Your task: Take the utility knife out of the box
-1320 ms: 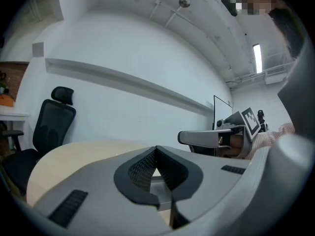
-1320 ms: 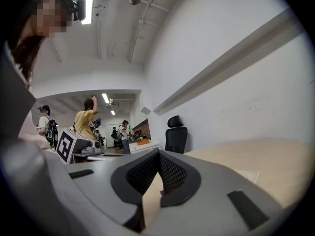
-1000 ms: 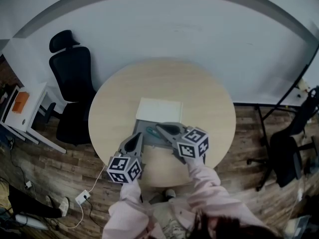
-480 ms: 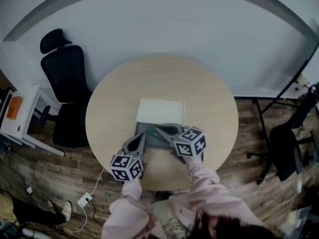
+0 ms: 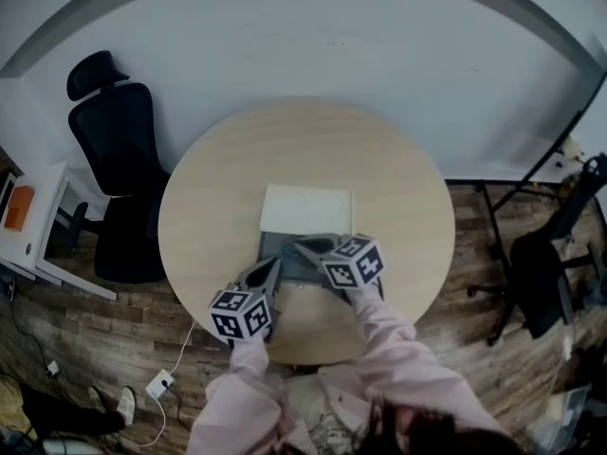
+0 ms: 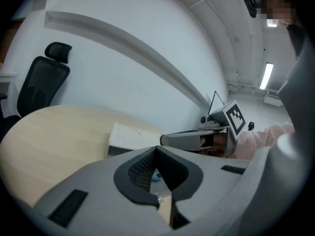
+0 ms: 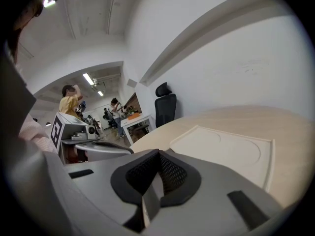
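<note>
The left claw (image 5: 274,264) and right claw (image 5: 302,247) are held closed and empty over the open box (image 5: 277,243) near the surface's (image 5: 218,188) near edge. The utility knife (image 6: 156,176), perhaps the bluish glimpse just beyond the left tips, is judged to lie inside the box, below them; its long axis cannot be told.

The left gripper (image 5: 275,264) and the right gripper (image 5: 302,247) are lower than before, their tips closer over the open box (image 5: 273,243).
</note>
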Demonstrator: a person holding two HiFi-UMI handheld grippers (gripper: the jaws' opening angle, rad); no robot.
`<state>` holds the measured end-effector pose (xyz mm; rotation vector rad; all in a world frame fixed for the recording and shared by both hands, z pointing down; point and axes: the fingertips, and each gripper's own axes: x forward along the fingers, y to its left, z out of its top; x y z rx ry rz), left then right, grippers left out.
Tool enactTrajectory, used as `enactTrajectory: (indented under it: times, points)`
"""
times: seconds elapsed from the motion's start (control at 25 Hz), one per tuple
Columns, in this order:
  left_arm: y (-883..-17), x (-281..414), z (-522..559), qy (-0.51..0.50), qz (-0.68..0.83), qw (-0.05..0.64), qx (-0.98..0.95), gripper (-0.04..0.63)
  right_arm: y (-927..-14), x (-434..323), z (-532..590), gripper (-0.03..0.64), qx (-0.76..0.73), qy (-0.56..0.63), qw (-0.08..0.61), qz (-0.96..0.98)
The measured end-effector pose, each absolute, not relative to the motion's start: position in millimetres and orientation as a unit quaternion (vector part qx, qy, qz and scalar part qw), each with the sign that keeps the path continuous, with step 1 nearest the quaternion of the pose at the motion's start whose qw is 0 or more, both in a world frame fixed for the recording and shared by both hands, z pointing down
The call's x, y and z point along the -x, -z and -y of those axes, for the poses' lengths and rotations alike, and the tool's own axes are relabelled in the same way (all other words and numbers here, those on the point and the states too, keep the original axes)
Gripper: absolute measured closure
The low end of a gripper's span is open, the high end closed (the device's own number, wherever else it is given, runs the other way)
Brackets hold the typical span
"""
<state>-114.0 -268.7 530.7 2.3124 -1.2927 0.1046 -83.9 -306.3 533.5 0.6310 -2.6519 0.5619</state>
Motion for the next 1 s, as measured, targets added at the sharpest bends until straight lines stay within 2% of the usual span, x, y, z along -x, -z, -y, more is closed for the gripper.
enactTrajectory:
  times: [0.48, 1.0]
  points:
    - [-555, 111, 265, -0.040, 0.447, 0.275, -0.850, 0.591, -576, 92, 305, 0.618, -0.197, -0.172, 0.278, 0.924]
    - [-561, 110, 264, -0.035, 0.437, 0.288, -0.851, 0.591, -613, 83, 319, 0.557, -0.224, -0.144, 0.359, 0.894]
